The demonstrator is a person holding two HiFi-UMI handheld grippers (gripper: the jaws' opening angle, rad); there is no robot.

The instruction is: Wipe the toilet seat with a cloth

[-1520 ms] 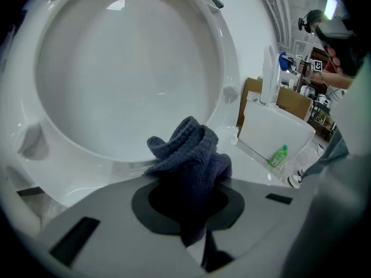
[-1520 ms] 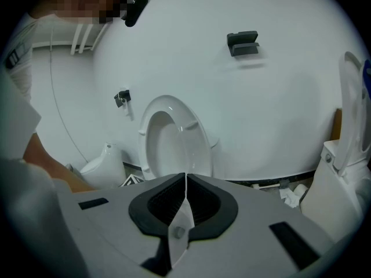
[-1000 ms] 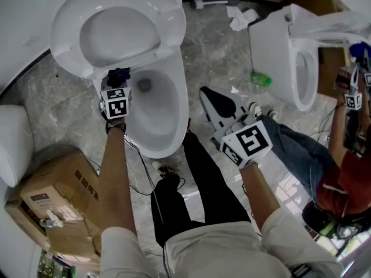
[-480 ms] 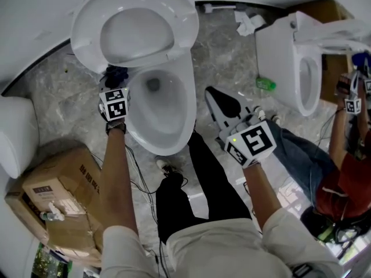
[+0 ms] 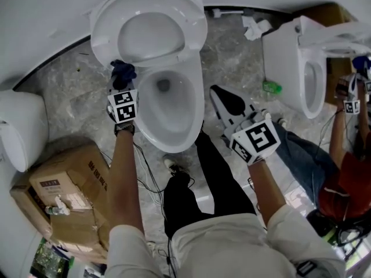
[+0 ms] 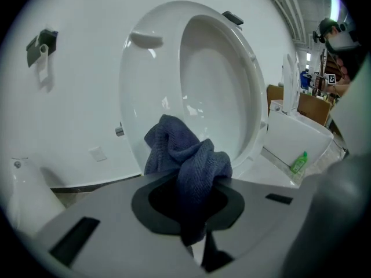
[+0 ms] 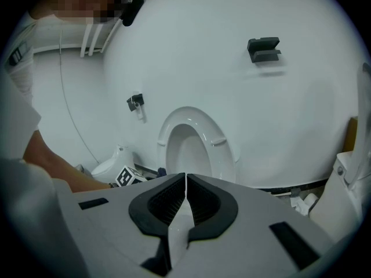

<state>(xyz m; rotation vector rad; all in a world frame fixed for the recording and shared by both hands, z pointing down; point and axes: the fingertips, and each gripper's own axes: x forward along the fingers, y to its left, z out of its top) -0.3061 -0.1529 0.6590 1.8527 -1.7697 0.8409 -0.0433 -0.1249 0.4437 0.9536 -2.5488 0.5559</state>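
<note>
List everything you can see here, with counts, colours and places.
white ceramic toilet with raised seat: 1, white, centre
second white toilet: 1, white, right
crumpled dark blue cloth: 1, dark blue, left of centre bowl
brown cardboard box: 1, brown, lower left
green plastic bottle: 1, green, floor by second toilet
crumpled white paper: 1 heap, white, floor, top
person in red top: 1, far right
left hand-held gripper: 1, grey, shut on cloth
right hand-held gripper: 1, grey, shut, empty
</note>
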